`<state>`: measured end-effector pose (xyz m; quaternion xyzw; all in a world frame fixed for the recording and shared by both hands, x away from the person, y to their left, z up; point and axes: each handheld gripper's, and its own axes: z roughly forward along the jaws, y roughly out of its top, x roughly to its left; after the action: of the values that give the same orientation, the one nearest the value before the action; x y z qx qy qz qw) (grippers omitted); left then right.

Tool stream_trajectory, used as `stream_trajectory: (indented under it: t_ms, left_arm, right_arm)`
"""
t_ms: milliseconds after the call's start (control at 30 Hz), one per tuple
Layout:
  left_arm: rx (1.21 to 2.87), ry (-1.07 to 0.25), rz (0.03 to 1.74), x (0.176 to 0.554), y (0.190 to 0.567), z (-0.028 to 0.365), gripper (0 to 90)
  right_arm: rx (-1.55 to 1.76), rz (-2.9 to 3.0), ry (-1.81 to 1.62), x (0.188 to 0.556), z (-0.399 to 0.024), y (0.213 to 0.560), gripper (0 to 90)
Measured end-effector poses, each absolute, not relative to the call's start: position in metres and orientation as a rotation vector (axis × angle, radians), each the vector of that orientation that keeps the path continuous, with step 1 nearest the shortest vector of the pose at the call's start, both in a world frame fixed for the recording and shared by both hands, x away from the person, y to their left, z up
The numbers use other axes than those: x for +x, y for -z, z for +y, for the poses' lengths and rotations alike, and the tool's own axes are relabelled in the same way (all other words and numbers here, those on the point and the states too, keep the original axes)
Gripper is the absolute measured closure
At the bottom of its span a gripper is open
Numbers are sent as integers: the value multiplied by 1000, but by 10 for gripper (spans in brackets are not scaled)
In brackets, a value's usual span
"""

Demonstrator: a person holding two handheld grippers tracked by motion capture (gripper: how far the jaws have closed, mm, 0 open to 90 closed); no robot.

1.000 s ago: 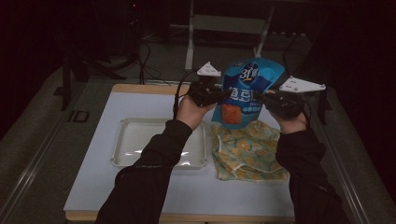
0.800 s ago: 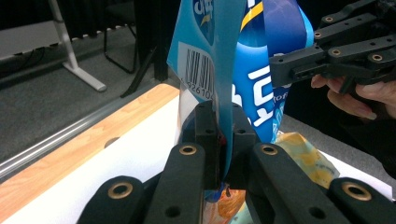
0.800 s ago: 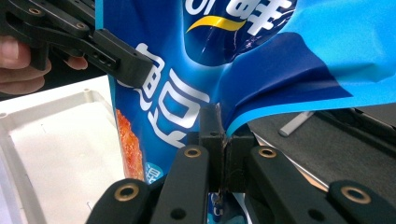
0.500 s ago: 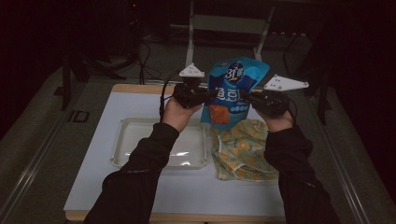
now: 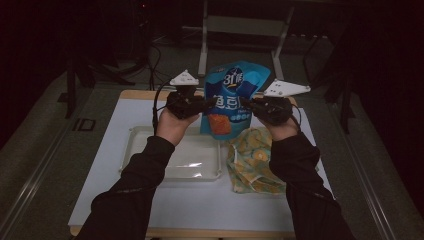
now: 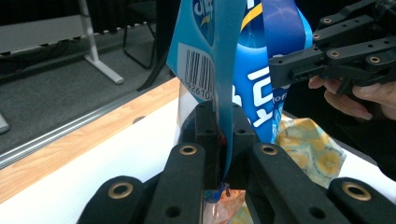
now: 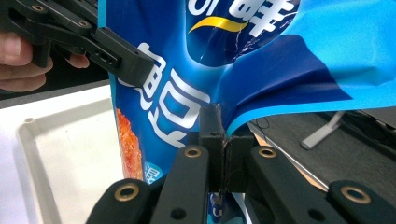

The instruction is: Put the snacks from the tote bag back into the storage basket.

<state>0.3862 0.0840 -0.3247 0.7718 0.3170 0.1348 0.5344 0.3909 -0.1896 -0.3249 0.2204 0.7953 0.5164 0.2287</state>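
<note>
At the upper centre of the high view, a blue snack bag (image 5: 232, 97) hangs upright above the white table (image 5: 100, 145), pinched on its left edge by the left gripper (image 5: 207, 103) and on its right by the right gripper (image 5: 248, 103), over the gap between a clear tray (image 5: 135, 150) and a yellow patterned cloth (image 5: 252, 160). Low in the left gripper view, the jaws are clamped tight on the bag's barcode edge; low in the right gripper view, they are closed on the opposite edge. The step looks like a two-sided hold before pulling the bag open, perhaps over the tray, which calls for firm grips and opposed pulls.

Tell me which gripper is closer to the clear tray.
Left. The left gripper hangs above the clear tray's far edge; the right gripper is over the patterned cloth beside it.
</note>
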Motion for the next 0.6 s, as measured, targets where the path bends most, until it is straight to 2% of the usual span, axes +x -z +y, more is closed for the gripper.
stream_trajectory:
  t_ms: [600]
  left_arm:
    - [1849,-334,767,359,324,118,880]
  right_arm:
    - [555,2224,-1444,372,-157,327,889]
